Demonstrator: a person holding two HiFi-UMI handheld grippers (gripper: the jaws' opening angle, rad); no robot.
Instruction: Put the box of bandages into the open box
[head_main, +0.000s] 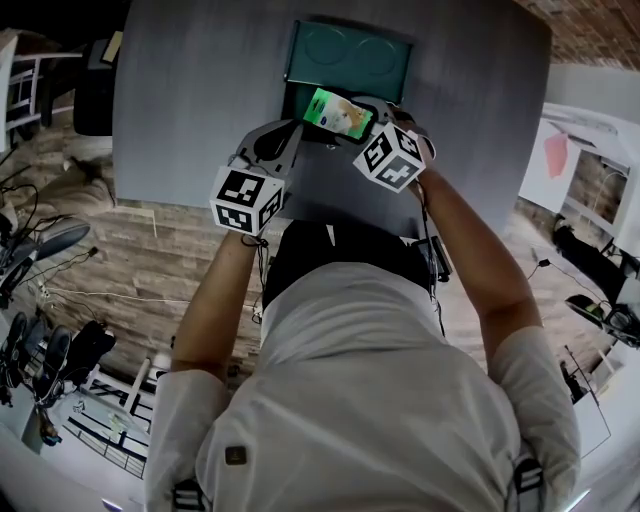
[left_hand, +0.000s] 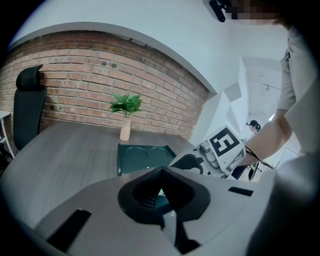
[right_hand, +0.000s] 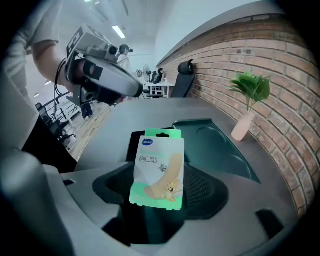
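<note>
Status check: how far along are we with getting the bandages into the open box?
Done: the bandage box is off the table, clamped in the right gripper. In hand: it is held at the open box, just in front of the lid, not yet inside. Left: lower it in and let go. The left gripper is shut with nothing visible in it.

The box of bandages (right_hand: 157, 170), a flat green-and-white pack with a cartoon print, was held upright between the right gripper's (right_hand: 159, 192) jaws, just above the open box (head_main: 350, 55). That dark teal box had its lid tipped back, showing two round recesses.
</note>
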